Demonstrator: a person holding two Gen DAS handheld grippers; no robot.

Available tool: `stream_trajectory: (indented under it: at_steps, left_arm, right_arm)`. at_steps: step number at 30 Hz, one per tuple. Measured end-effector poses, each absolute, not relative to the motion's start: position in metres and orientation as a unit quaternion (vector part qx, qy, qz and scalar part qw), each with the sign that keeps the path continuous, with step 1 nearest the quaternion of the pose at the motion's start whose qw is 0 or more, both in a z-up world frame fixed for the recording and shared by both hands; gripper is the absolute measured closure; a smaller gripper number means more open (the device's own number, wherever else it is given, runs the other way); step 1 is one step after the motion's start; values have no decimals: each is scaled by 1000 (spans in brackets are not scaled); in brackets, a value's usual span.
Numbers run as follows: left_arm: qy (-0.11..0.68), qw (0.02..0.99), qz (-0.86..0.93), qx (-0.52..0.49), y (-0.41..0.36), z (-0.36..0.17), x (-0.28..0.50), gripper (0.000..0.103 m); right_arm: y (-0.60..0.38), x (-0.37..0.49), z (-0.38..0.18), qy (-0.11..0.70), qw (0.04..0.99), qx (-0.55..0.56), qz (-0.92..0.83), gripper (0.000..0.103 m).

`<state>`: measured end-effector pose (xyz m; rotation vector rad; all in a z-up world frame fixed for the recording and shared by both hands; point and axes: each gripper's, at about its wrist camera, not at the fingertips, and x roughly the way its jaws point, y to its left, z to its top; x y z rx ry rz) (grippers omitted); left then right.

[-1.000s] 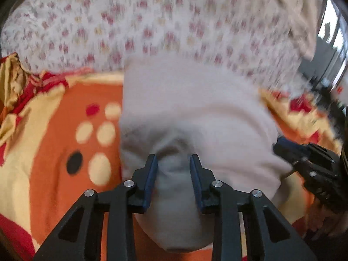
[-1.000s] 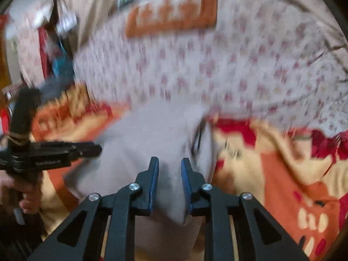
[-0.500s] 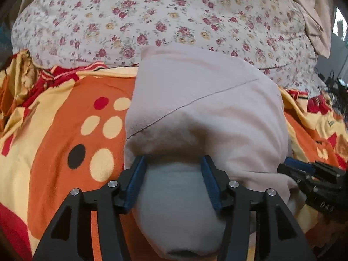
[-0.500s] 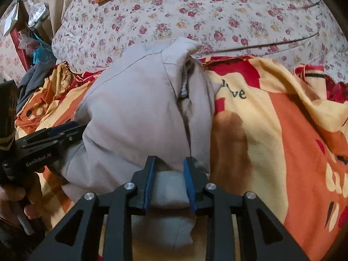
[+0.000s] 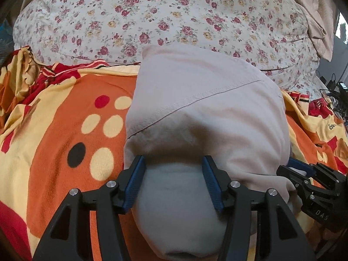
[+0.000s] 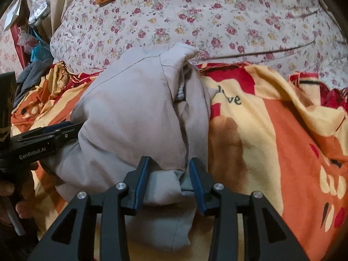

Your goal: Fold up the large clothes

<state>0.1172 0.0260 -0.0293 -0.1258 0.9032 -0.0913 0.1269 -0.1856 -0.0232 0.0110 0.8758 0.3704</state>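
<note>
A folded beige-grey garment lies in a thick bundle on the orange and yellow blanket. My left gripper straddles its near left end, open, with the cloth bulging loosely between the blue pads. In the right wrist view the same garment shows its stacked layers and a seam. My right gripper is at the near right end, its jaws opening around a fold of cloth that still sits between them. Each gripper shows in the other's view: the right gripper and the left gripper, held by a hand.
A floral quilt bulges behind the garment. The blanket spreads to the right with rumpled folds. Pale cloth hangs at the far right, with cables below it. Bags and clutter stand at the bed's left side.
Both sets of jaws have spread apart from a tight pinch on the cloth. The garment has settled flat on the blanket, and the motion blur is gone.
</note>
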Motion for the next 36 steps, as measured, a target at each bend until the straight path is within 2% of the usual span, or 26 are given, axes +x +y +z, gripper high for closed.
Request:
stream_trajectory:
  at_steps: [2, 5, 7, 8, 11, 13, 17, 21, 26, 30, 36]
  left_arm:
    - [435, 896, -45, -77, 29, -30, 118, 57]
    - [430, 889, -54, -144, 40, -30, 118, 49]
    - [426, 884, -82, -175, 45, -30, 120, 31]
    - [427, 880, -96, -183, 46, -30, 121, 28]
    - [427, 881, -106, -176, 46, -21, 117, 24]
    - [413, 892, -102, -155, 43, -6, 101, 21]
    - [397, 911, -53, -93, 28, 16, 51, 18]
    - [434, 898, -35, -67, 10, 4, 11, 18]
    - [465, 884, -30, -40, -4, -8, -15, 18]
    - [451, 892, -33, -29, -9, 0, -23, 18]
    - [406, 913, -23, -25, -7, 11, -29, 18]
  right_arm:
    - [-186, 128, -22, 426, 887, 7, 177, 63]
    - [-189, 128, -21, 433, 883, 15, 179, 63]
    - [-189, 125, -16, 431, 885, 13, 177, 62]
    - [-189, 120, -10, 423, 889, 7, 176, 62]
    - [-190, 94, 14, 376, 912, -27, 161, 62]
    - [-195, 74, 25, 350, 927, -40, 129, 55]
    - [-214, 30, 35, 327, 942, -28, 68, 50]
    - [-225, 1, 35, 335, 939, 14, 75, 47]
    - [-215, -17, 28, 341, 935, 2, 100, 46]
    - [-214, -23, 29, 329, 941, -8, 83, 46]
    - [-235, -16, 24, 340, 939, 35, 41, 46]
